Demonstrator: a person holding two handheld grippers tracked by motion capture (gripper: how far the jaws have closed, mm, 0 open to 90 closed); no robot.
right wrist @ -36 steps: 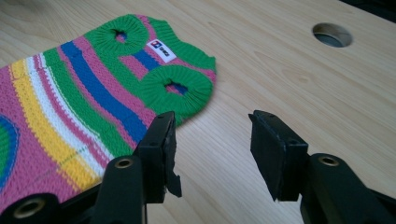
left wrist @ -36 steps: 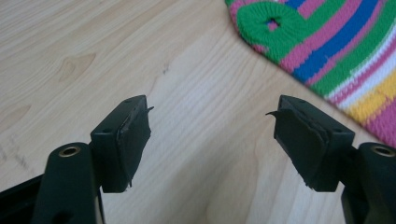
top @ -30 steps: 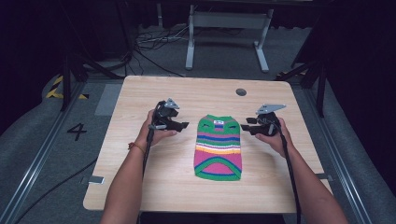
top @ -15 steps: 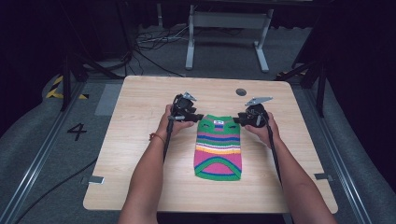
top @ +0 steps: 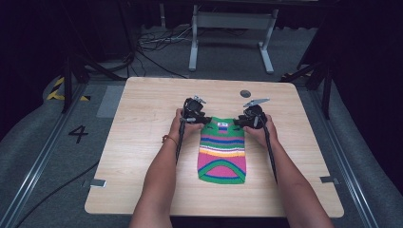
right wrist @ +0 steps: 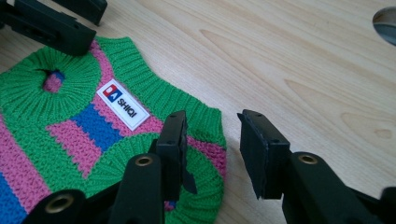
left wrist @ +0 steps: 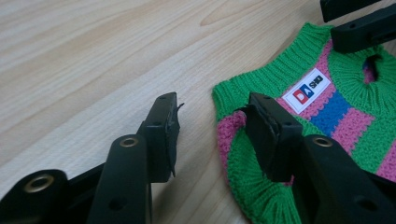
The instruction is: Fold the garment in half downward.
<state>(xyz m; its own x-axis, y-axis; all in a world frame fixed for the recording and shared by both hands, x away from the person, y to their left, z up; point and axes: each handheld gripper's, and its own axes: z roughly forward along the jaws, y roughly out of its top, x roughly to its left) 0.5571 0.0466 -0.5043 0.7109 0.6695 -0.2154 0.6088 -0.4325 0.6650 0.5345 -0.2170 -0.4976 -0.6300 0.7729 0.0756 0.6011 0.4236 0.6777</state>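
With both sets of jaws wide open and empty, your left gripper (left wrist: 212, 126) and right gripper (right wrist: 212, 149) each straddle a top corner of the soft, light knit sweater (top: 222, 147); pinch the ribbed edge there.

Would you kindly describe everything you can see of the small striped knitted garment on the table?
The knitted garment lies flat on the wooden table, collar away from the person. It looks like chunky yarn: green ribbed edging, with pink, blue, yellow and white stripes, a ribbed round opening and a white label reading SHIQI. The open left tool and open right tool each straddle a top corner, one jaw over the knit.
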